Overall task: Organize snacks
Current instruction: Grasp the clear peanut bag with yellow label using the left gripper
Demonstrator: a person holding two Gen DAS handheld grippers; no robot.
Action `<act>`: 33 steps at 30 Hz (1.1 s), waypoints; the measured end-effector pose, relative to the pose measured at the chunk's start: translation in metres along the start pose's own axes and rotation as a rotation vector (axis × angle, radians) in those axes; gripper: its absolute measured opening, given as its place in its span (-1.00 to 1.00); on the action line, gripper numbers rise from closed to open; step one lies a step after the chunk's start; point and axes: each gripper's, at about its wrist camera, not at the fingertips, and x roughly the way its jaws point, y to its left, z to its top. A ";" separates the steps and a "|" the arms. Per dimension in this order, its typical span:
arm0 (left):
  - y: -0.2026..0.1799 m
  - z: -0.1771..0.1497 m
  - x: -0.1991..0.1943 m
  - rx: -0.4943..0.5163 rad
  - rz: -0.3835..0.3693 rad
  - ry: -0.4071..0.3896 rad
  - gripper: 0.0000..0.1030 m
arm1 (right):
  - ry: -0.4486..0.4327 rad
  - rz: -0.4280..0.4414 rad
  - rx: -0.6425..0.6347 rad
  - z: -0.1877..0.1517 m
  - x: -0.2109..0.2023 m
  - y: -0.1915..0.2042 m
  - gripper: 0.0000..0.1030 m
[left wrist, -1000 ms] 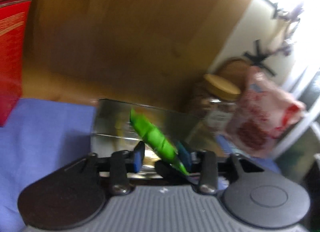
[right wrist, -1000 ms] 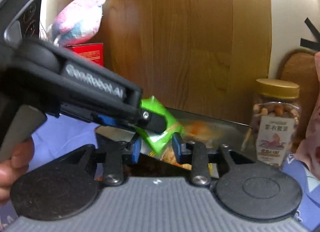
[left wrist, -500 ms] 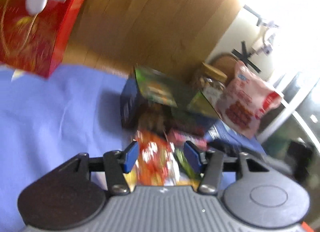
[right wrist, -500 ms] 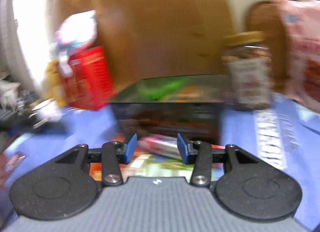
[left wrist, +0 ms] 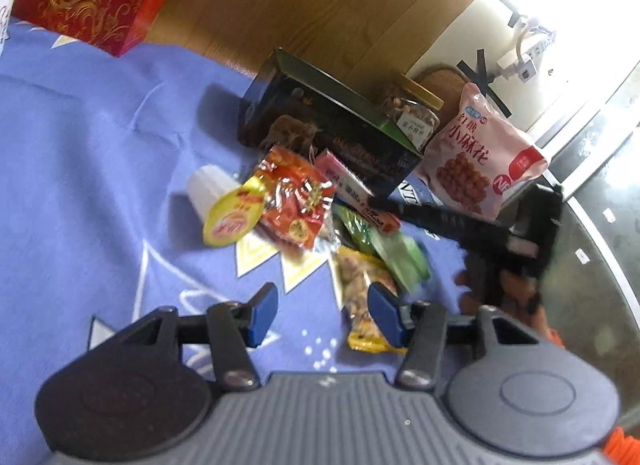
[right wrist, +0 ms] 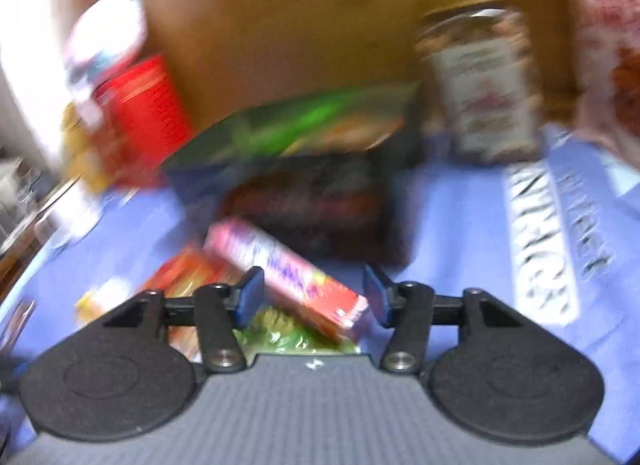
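Green packet, held by the left gripper (left wrist: pixel 323 315) a second ago, now in the dark box (left wrist: pixel 332 127). Both claws spread, empty; right gripper (right wrist: pixel 312 299) over one pink box (right wrist: pixel 288 273). On blue cloth (left wrist: pixel 100 169): one cup (left wrist: pixel 222 205), one red bag (left wrist: pixel 296 205), one nut packet (left wrist: pixel 362 285), one jar (right wrist: pixel 478 73).

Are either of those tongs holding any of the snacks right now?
No. The left tongs and right tongs are both open and empty; the long pink snack box merely lies on the pile beyond the right ones.
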 end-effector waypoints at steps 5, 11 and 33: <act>0.007 -0.008 -0.003 -0.015 -0.005 0.011 0.05 | 0.032 0.108 -0.032 -0.041 -0.037 0.025 -0.21; 0.002 -0.013 -0.010 0.002 -0.051 0.027 0.05 | -0.197 0.070 0.054 -0.081 -0.112 0.021 -0.14; -0.015 -0.040 0.005 0.025 -0.123 0.153 -0.40 | -0.085 0.098 -0.322 -0.127 -0.077 0.131 -0.21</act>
